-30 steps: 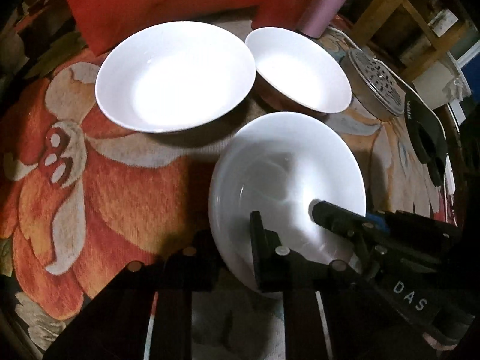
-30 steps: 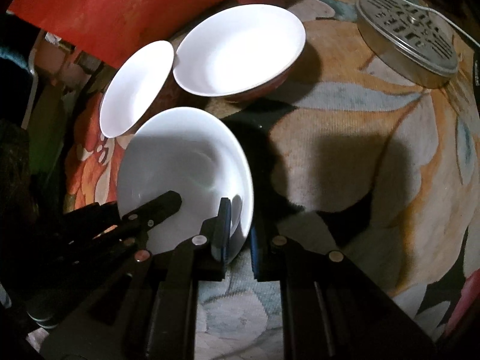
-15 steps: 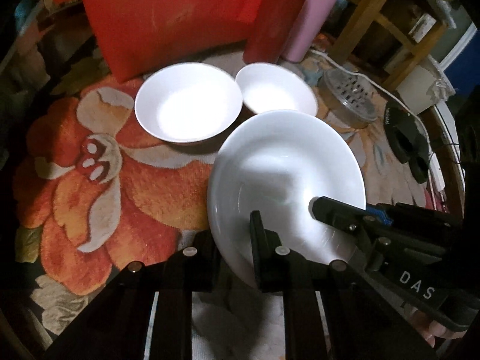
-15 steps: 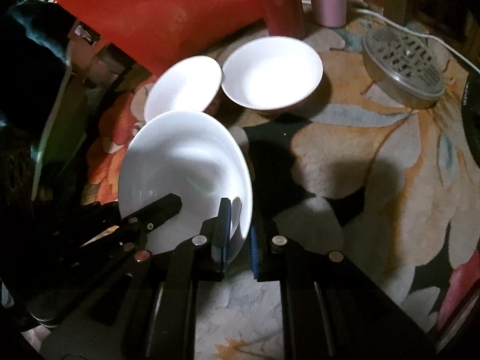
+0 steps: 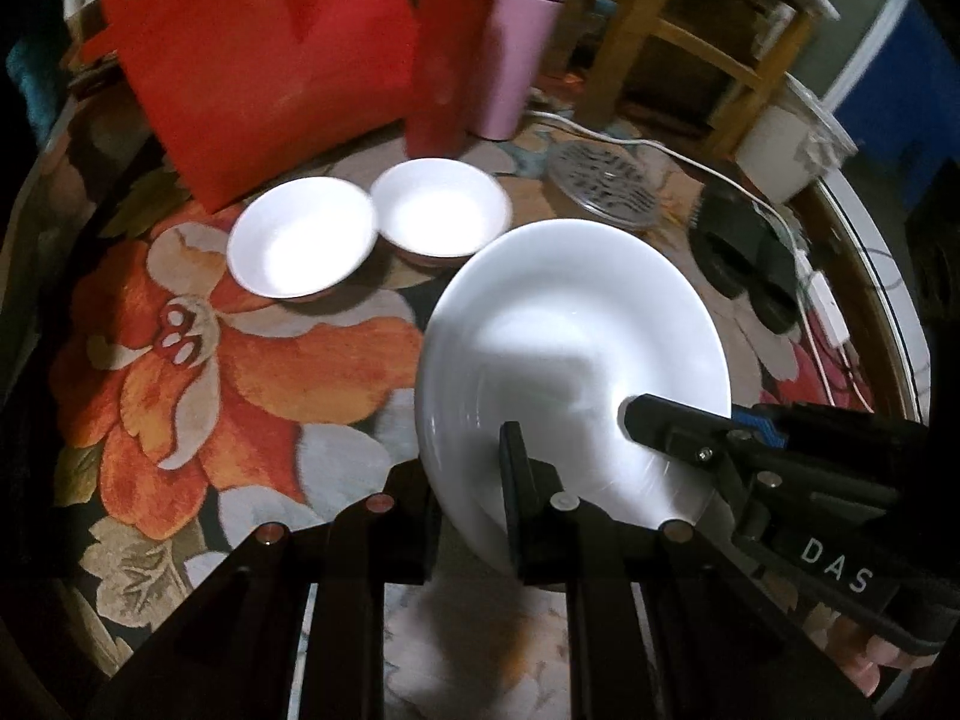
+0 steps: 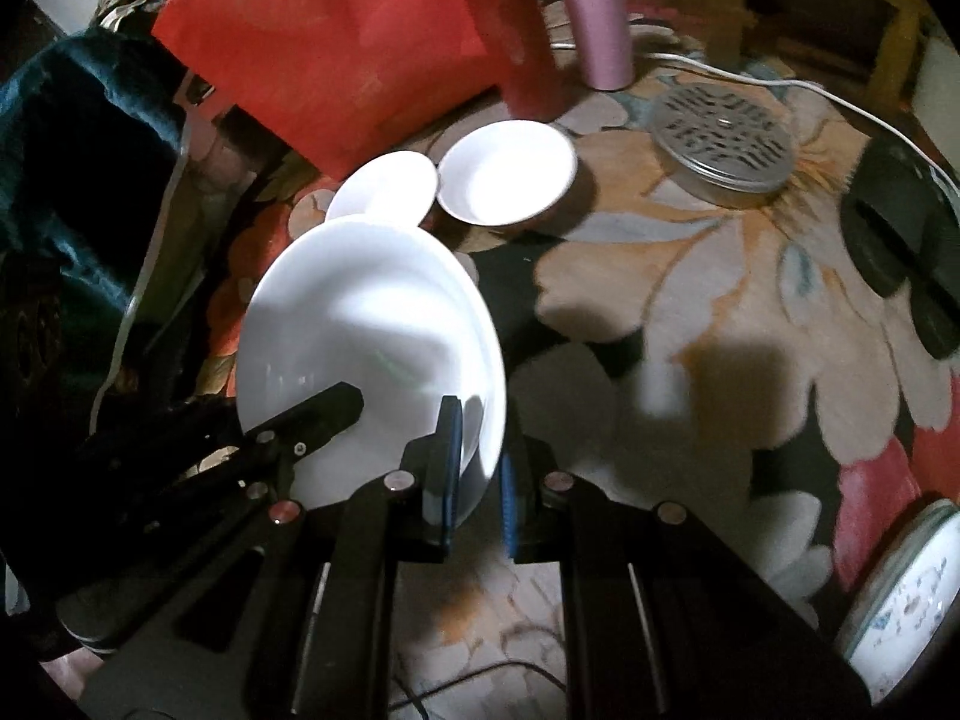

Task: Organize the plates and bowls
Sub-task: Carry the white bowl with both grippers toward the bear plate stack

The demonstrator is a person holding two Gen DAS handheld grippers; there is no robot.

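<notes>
Above the floral tablecloth (image 5: 252, 372), white plate (image 5: 570, 336): raised higher than a second ago. Rim clamped by left gripper (image 5: 474, 510) and right gripper (image 6: 480, 474), jaws narrow.

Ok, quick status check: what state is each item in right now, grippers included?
Plate: off the table, tilted, held at its rim by both grippers.
Left gripper: shut on the plate's rim.
Right gripper: shut on the plate's rim.
Larger bowl: upright on the table, empty.
Smaller bowl: upright beside it, empty.
Pink bottle: standing, lid on.
</notes>
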